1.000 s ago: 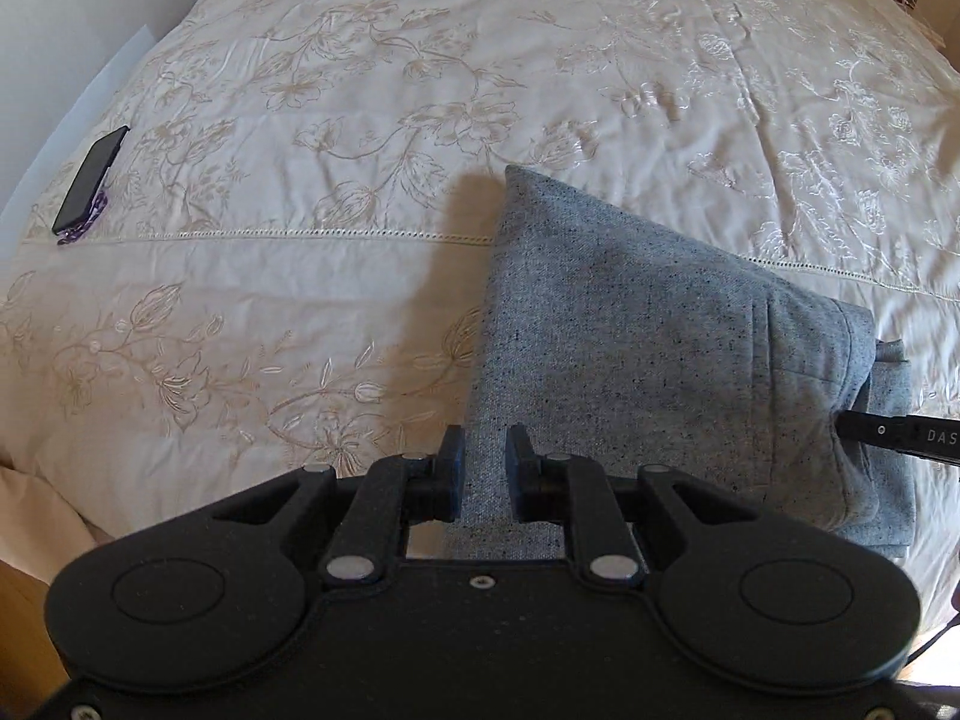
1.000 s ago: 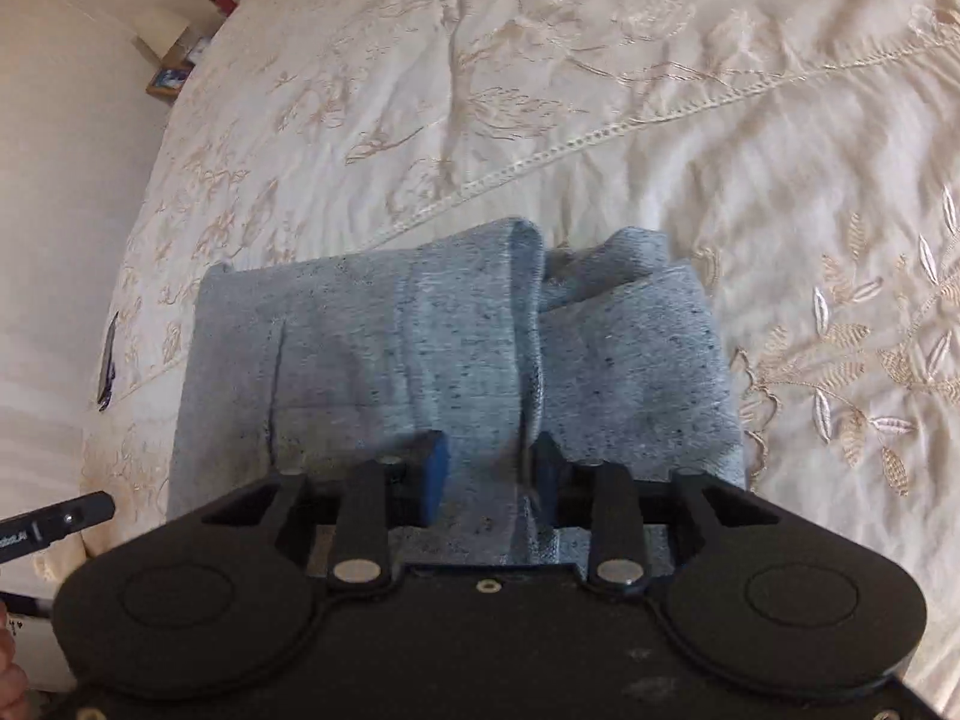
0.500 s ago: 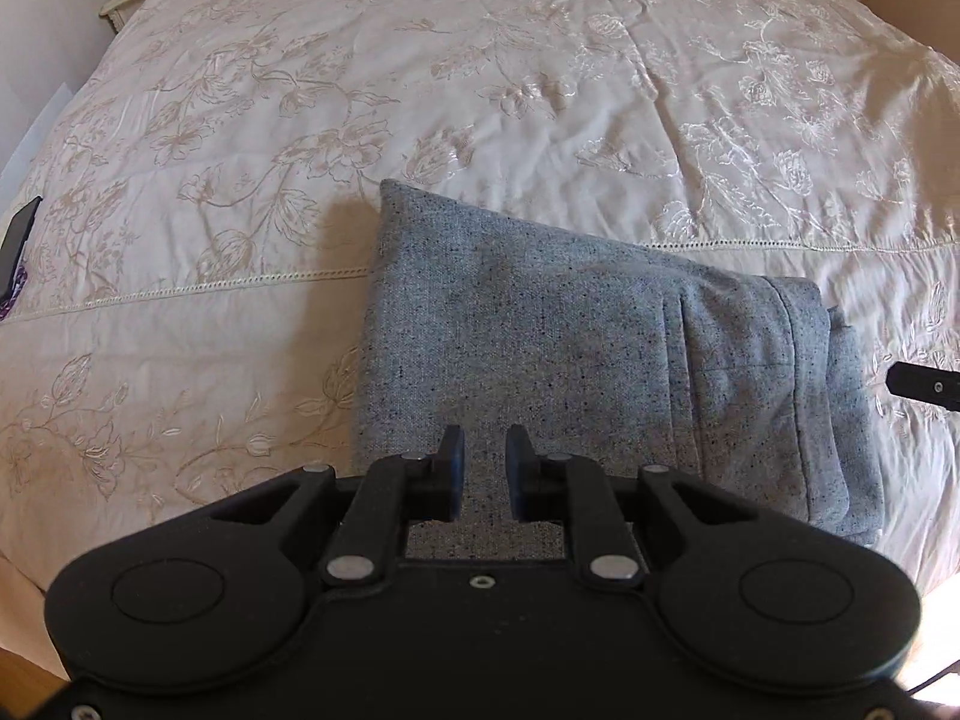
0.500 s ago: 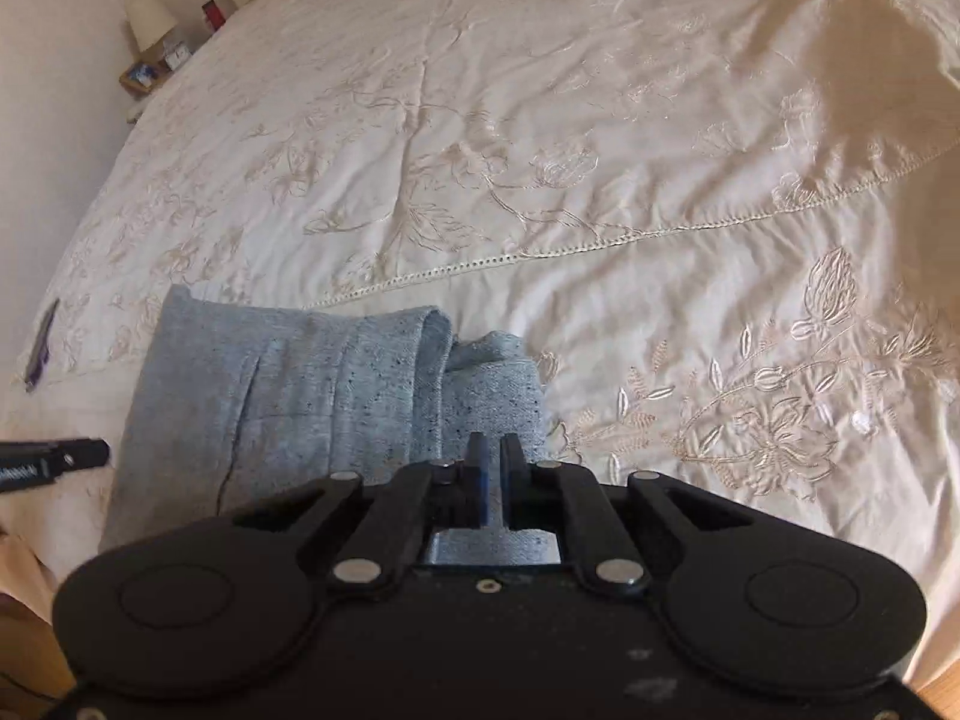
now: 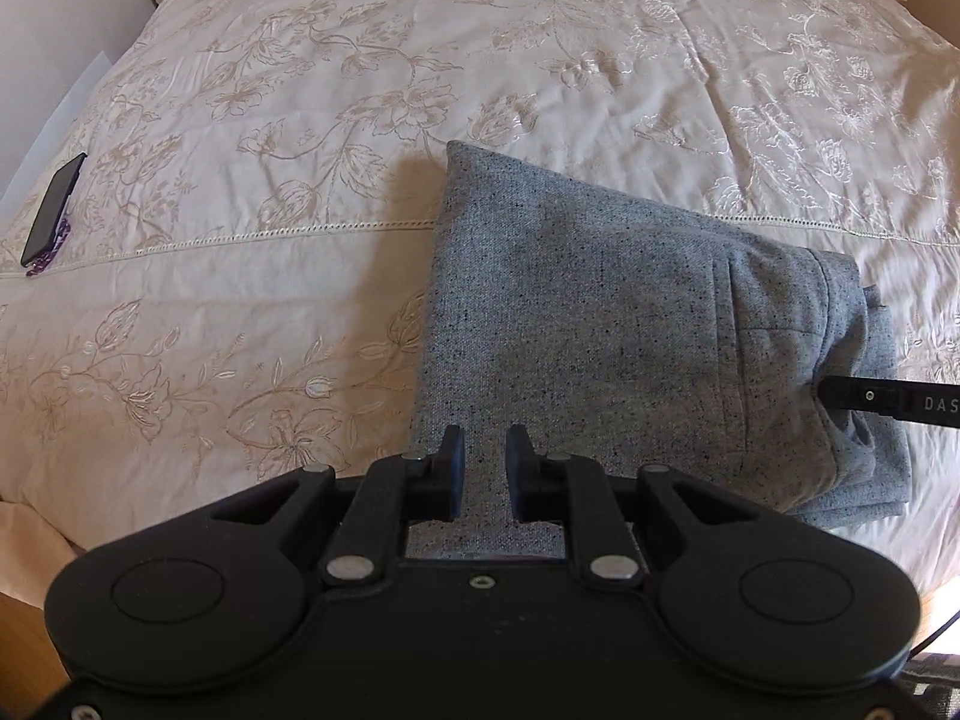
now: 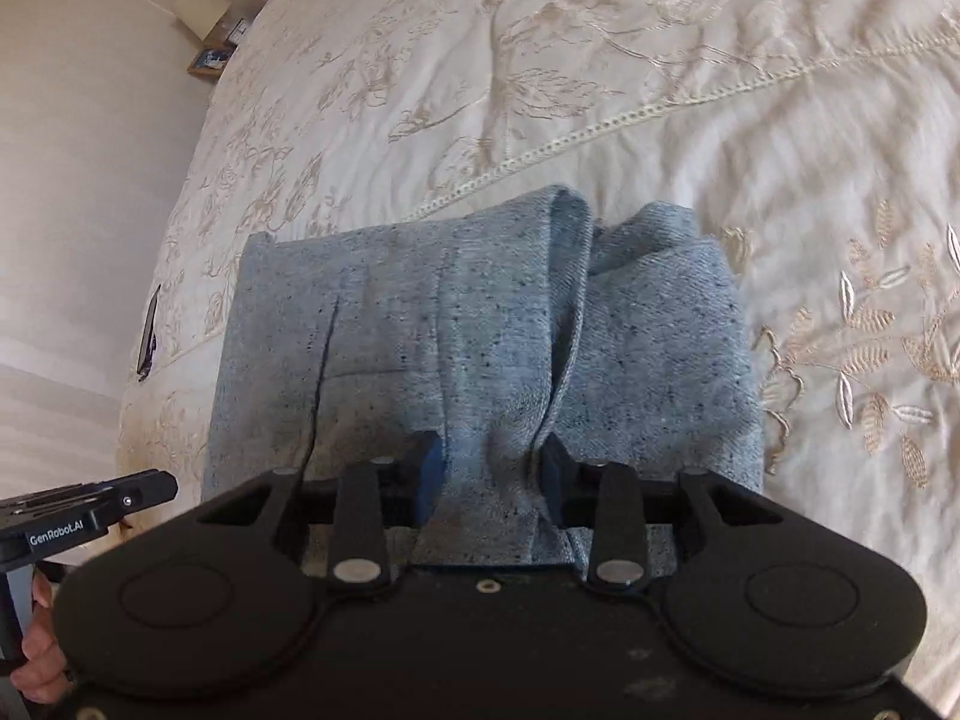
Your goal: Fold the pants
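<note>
The grey speckled pants point(image 5: 606, 312) lie folded into a thick rectangle on the cream embroidered bedspread point(image 5: 252, 276). My left gripper point(image 5: 483, 468) hovers over the near left edge of the fold, jaws slightly apart and holding nothing. In the right wrist view the pants point(image 6: 420, 330) fill the centre, with a raised fold ridge. My right gripper point(image 6: 489, 468) is open, its fingers straddling that ridge of fabric. A finger of the right gripper point(image 5: 888, 402) shows at the pants' right end in the left wrist view.
A dark phone point(image 5: 53, 210) lies on the bed's left edge, also seen in the right wrist view point(image 6: 148, 339). A nightstand point(image 6: 210, 57) with small items stands beyond the bed. The left gripper's body point(image 6: 78, 510) and a hand show at lower left.
The right gripper, shut and drawn back half a second ago, has moved back onto the pants and opened over the ridge. The left gripper shifted left, its jaw gap unchanged.
</note>
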